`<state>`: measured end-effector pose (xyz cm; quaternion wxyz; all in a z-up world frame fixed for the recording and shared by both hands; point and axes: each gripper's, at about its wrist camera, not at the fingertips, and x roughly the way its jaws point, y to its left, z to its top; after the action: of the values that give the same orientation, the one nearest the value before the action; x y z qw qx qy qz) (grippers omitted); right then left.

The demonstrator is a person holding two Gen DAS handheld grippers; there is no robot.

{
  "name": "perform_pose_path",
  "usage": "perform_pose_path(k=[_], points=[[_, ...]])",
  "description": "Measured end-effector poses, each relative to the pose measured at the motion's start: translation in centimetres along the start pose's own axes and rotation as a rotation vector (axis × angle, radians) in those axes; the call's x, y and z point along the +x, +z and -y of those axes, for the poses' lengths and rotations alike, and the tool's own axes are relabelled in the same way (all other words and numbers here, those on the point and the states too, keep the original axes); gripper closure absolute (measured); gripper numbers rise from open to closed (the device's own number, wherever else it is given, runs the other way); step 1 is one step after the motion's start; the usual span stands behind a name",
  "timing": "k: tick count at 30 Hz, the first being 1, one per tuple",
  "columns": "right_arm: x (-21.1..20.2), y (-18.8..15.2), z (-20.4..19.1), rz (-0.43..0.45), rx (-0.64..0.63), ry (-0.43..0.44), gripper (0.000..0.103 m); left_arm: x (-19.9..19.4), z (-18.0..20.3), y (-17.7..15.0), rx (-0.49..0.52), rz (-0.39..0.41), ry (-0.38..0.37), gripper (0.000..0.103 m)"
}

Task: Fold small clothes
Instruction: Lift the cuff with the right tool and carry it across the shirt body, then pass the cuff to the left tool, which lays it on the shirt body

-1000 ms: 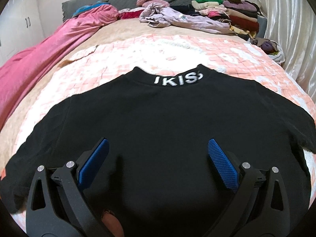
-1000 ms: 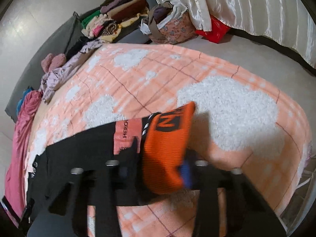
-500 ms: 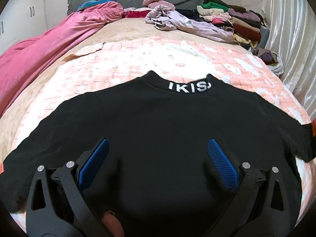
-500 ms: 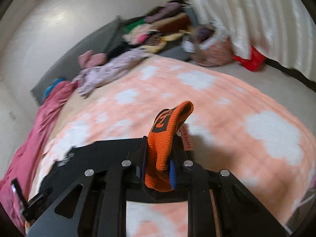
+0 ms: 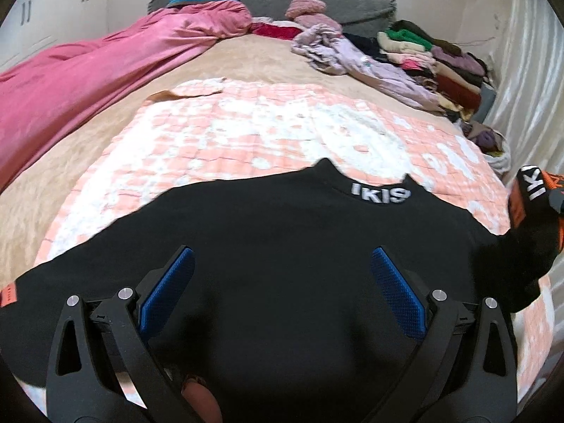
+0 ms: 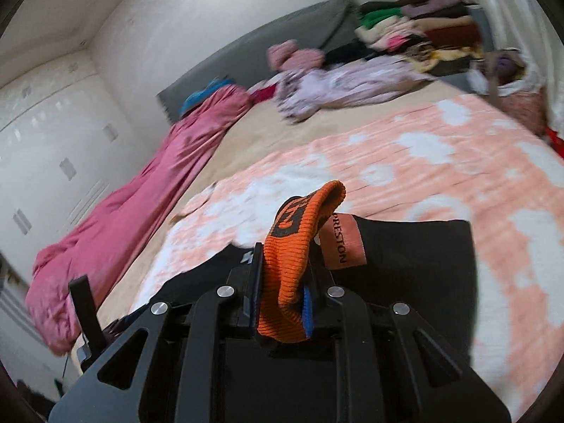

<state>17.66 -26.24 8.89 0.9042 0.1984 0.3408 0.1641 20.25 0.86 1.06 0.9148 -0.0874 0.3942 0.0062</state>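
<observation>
The right gripper [image 6: 283, 296] pinches the shirt's orange cuff [image 6: 299, 243], lifting the sleeve to fold inward; the left gripper [image 5: 282, 292] hovers, fingers spread, at six o'clock of the shirt [image 5: 282, 229].

Ribbed orange knit cuff [image 6: 292, 275], matt

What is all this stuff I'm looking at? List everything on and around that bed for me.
black shirt: one, black with white collar lettering, spread on the quilt near the cameras
orange cuff: one, orange knit, the shirt's sleeve end, pinched and lifted
quilt: one, peach and white, over the bed's middle
pink blanket: one, pink, bunched along the bed's left edge
lilac garment: one, pale purple, crumpled near the headboard
stacked clothes: one pile, mixed colours, far right corner
headboard: one, grey, at the far end
curtain: one, pale and shiny, right side
left gripper: black with blue pads, open above the shirt
right gripper: black, shut on the cuff
</observation>
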Motion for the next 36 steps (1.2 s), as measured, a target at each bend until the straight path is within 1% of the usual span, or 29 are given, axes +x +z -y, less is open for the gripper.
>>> perform_pose_path(k=[2,6,8,10,12,14,15,17,20,21,22,24,26,27,28,29,30,31,32,33,35,36], points=[[1.9,-0.4,-1.6,-0.039,-0.012,0.024,0.086,0.0,-1.0,0.2,-0.021,-0.005,0.018,0.009],[5.4,-1.6,-4.5,-0.114,-0.028,0.062,0.086,-0.1,-2.9,0.6,-0.058,-0.013,0.030,0.009],[6.3,-2.1,-5.5,-0.135,-0.034,0.079,0.086,-0.1,-3.5,0.7,-0.068,-0.015,0.034,0.009],[7.1,-2.4,-6.4,-0.162,-0.043,0.108,0.082,0.1,-4.2,0.8,-0.089,-0.024,0.022,0.009],[7.2,-2.5,-7.1,-0.169,-0.047,0.133,0.082,0.2,-4.7,0.8,-0.105,-0.034,0.018,0.009],[6.9,-2.6,-7.7,-0.156,-0.061,0.128,0.072,0.3,-5.0,0.7,-0.111,-0.039,0.011,0.009],[6.6,-2.6,-7.7,-0.147,-0.067,0.128,0.065,0.4,-5.1,0.6,-0.115,-0.043,0.002,0.009],[6.5,-2.6,-7.8,-0.135,-0.075,0.111,0.064,0.7,-5.0,0.5,-0.122,-0.051,-0.027,0.009],[5.8,-2.6,-6.3,-0.117,-0.083,0.042,0.061,1.8,-4.3,-0.1,-0.124,-0.070,-0.083,0.009],[5.7,-2.5,-5.9,-0.116,-0.082,0.028,0.059,2.1,-4.0,-0.3,-0.119,-0.075,-0.086,0.013],[5.5,-2.6,-5.2,-0.112,-0.081,0.003,0.058,2.5,-3.7,-0.4,-0.113,-0.080,-0.084,0.021],[5.2,-3.0,-3.9,-0.107,-0.076,-0.043,0.056,3.5,-3.1,-0.8,-0.101,-0.093,-0.064,0.024],[4.8,-3.5,-2.3,-0.107,-0.062,-0.082,0.055,4.1,-2.6,-1.1,-0.082,-0.087,-0.032,0.029],[4.4,-3.9,-1.5,-0.107,-0.051,-0.104,0.055,4.3,-2.4,-1.2,-0.070,-0.081,-0.019,0.045],[4.2,-4.2,-0.9,-0.106,-0.045,-0.119,0.054,4.5,-2.2,-1.3,-0.067,-0.079,-0.019,0.064],[3.9,-4.4,-0.3,-0.105,-0.040,-0.134,0.053,4.6,-2.1,-1.4,-0.067,-0.079,-0.033,0.075],[3.4,-4.8,0.5,-0.099,-0.033,-0.158,0.053,4.7,-1.8,-1.6,-0.068,-0.078,-0.064,0.094],[3.1,-5.0,1.1,-0.093,-0.030,-0.180,0.053,4.5,-1.6,-1.7,-0.064,-0.067,-0.063,0.100],[2.8,-5.2,1.5,-0.089,-0.029,-0.198,0.053,4.4,-1.4,-1.7,-0.052,-0.054,-0.045,0.103],[2.6,-5.4,1.9,-0.087,-0.027,-0.210,0.053,3.9,-1.3,-1.7,-0.042,-0.029,-0.050,0.103],[2.1,-5.8,2.8,-0.089,-0.018,-0.232,0.053,2.9,-1.6,-1.4,-0.060,-0.004,-0.072,0.103],[2.0,-5.9,3.1,-0.090,-0.015,-0.237,0.053,1.8,-2.2,-1.0,-0.073,0.025,-0.087,0.103]])
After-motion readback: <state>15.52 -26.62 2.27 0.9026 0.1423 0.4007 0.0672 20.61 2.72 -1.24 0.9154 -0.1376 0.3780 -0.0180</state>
